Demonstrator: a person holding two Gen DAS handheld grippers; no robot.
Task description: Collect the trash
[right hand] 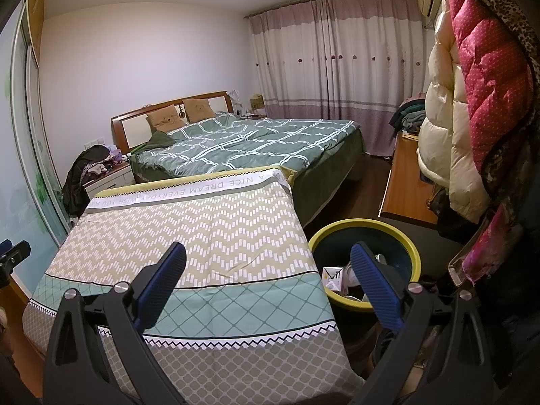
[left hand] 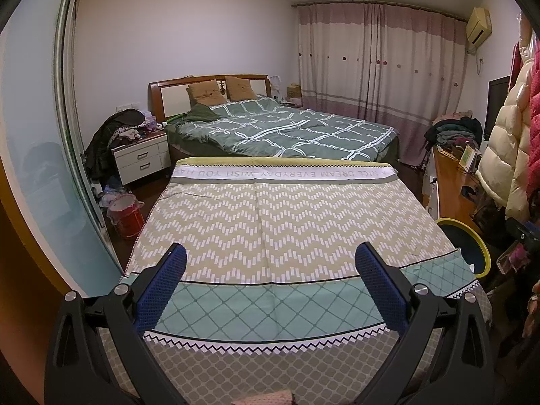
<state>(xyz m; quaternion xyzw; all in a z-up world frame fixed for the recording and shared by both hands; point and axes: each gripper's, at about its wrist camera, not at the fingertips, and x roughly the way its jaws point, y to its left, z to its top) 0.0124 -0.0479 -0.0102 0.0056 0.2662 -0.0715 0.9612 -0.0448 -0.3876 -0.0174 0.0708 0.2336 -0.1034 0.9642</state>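
Observation:
A round bin with a yellow rim (right hand: 364, 227) stands on the floor to the right of a table covered by a patterned cloth (right hand: 202, 236). Inside it lie a small white carton (right hand: 332, 278) and other pale scraps. In the left wrist view the bin (left hand: 472, 236) shows partly behind the table's right edge. My left gripper (left hand: 270, 270) is open and empty above the cloth (left hand: 287, 216). My right gripper (right hand: 268, 270) is open and empty, its right finger in front of the bin and its left finger over the cloth. No trash shows on the cloth.
A bed with a green checked quilt (left hand: 287, 128) stands beyond the table. A white nightstand (left hand: 141, 158) piled with clothes and a red bucket (left hand: 126, 217) are at the left. A wooden desk (right hand: 405, 182) and hanging jackets (right hand: 472, 101) are at the right.

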